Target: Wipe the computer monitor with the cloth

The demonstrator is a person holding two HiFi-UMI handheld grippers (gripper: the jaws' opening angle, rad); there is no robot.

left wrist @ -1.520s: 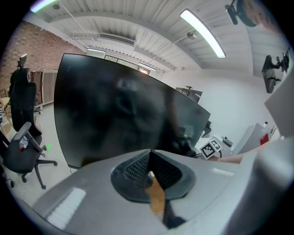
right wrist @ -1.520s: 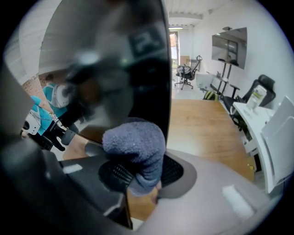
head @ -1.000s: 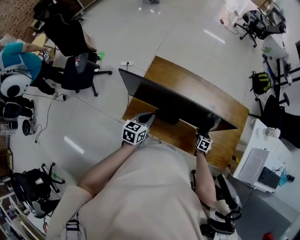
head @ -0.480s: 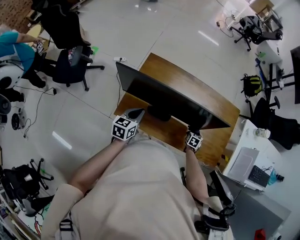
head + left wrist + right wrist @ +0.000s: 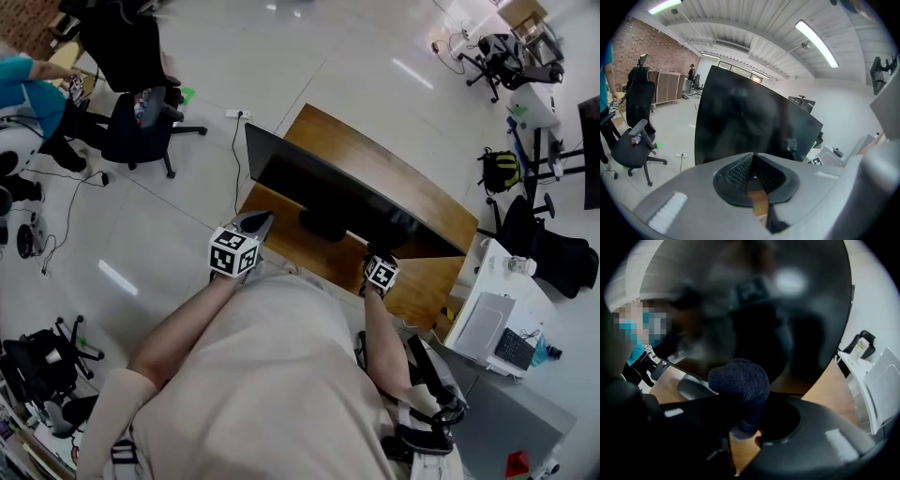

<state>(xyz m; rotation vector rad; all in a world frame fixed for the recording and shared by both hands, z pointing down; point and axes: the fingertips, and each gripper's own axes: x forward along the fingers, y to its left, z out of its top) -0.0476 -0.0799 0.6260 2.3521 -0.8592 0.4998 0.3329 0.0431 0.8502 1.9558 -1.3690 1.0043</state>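
The black computer monitor [image 5: 342,197] stands on a brown wooden desk [image 5: 422,192], its dark screen facing me. A dark blue cloth [image 5: 739,380] bunches up between the jaws of my right gripper [image 5: 743,408], which is shut on it. The cloth sits close in front of the screen [image 5: 754,310], near its lower right part; contact cannot be told. In the head view the right gripper [image 5: 380,253] is under the monitor's right half. My left gripper [image 5: 261,222] hangs by the screen's lower left corner, shut and holding nothing, with the monitor [image 5: 750,122] ahead of it [image 5: 753,157].
The monitor's stand base [image 5: 691,387] rests on the desk to the left of the cloth. Office chairs [image 5: 141,117] and a person in a teal top [image 5: 33,94] are at the far left. A white side table [image 5: 497,323] stands to the right, and a backpack [image 5: 500,169] lies beyond it.
My left gripper has drifted left, toward the monitor's left corner. The right gripper with the cloth has shifted a little left along the lower screen. The head view has shifted slightly.
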